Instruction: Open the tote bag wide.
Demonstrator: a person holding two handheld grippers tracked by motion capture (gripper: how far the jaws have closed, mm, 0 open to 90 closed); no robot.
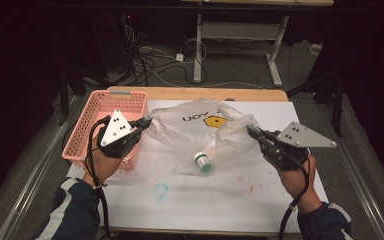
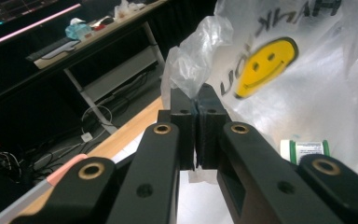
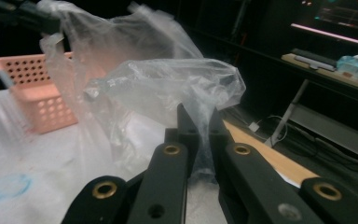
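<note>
Above the bench [image 1: 280,200] | left gripper [image 1: 147,121] clamps plastic bag [image 1: 200,132] | right gripper [image 1: 251,131] clamps its other edge | bottle [image 1: 201,161] inside.

Bag's printed lettering [image 2: 279,28] cut off by top edge of left gripper view; only parts of words legible. Small white container [image 2: 305,150] with green ends half hidden behind a jaw link; label text too small to read. High view: container [image 1: 201,161] blurred through plastic film. Pink basket [image 1: 87,127]: near wall hidden behind left gripper [image 1: 145,121].
</note>
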